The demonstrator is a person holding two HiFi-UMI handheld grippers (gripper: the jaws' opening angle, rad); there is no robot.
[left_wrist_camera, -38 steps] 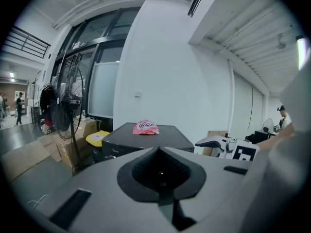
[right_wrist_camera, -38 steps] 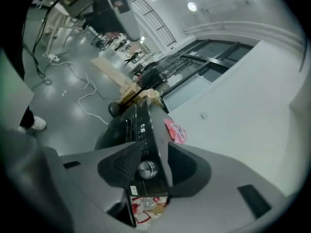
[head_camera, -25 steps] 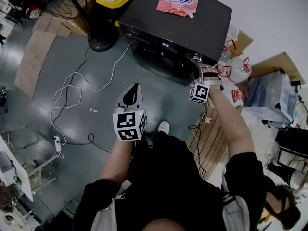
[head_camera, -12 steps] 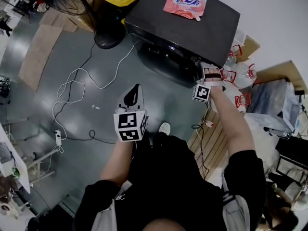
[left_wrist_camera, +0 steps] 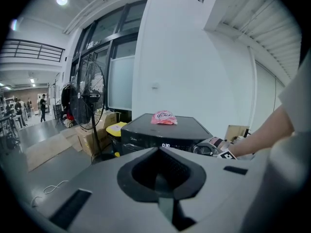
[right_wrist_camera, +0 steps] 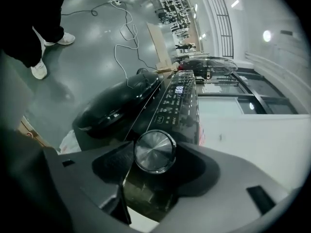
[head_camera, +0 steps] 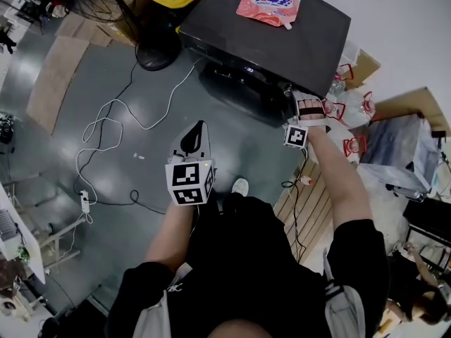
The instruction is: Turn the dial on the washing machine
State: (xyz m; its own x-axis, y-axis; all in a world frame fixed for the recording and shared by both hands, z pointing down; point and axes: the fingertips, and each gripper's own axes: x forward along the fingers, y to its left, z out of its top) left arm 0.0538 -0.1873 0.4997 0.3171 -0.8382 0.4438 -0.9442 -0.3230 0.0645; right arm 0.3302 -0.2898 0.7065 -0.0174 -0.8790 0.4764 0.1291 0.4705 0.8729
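Slippage is the likeliest trouble. The right hand-held gripper [head_camera: 296, 98] has its jaws closed on the dial [right_wrist_camera: 154, 151], a smooth, shiny metal knob at the right end of the washer's [head_camera: 268, 41] front panel. The jaws seem to catch only its rim, so a twist with too light a squeeze could spin them round the knob without moving it. A twist off the knob's axis could pry the jaws loose or overshoot the wanted setting. The left hand-held gripper [head_camera: 196, 134] hangs well apart over the floor, jaws together on nothing, so it looks harmless. In the head view the dial is hidden behind the right gripper. The panel's markings and lit display [right_wrist_camera: 179, 89] are too small to read in the right gripper view, and how firmly the jaws bite cannot be told.
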